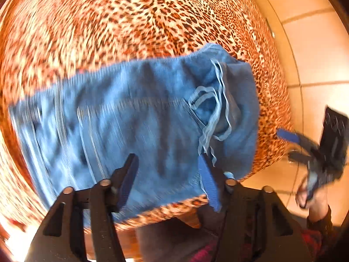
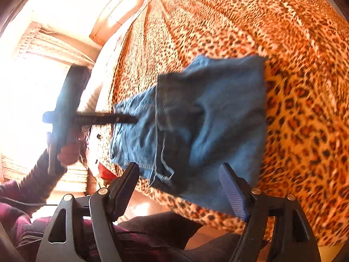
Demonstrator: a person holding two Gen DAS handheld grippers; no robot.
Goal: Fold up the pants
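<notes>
Blue denim pants lie folded into a compact bundle on a leopard-print bed cover, near its front edge; frayed light-blue hems lie on top at the right. My left gripper is open and empty, just above the bundle's near edge. In the right wrist view the pants lie ahead, and my right gripper is open and empty over their near edge. The left gripper shows there from the side, at the pants' left end. The right gripper shows at the right of the left wrist view, off the bed.
The leopard-print cover spreads far beyond the pants. A tiled floor lies to the right of the bed. A wooden bed frame and bright window curtains stand at the left. My dark-trousered legs are at the bed's front edge.
</notes>
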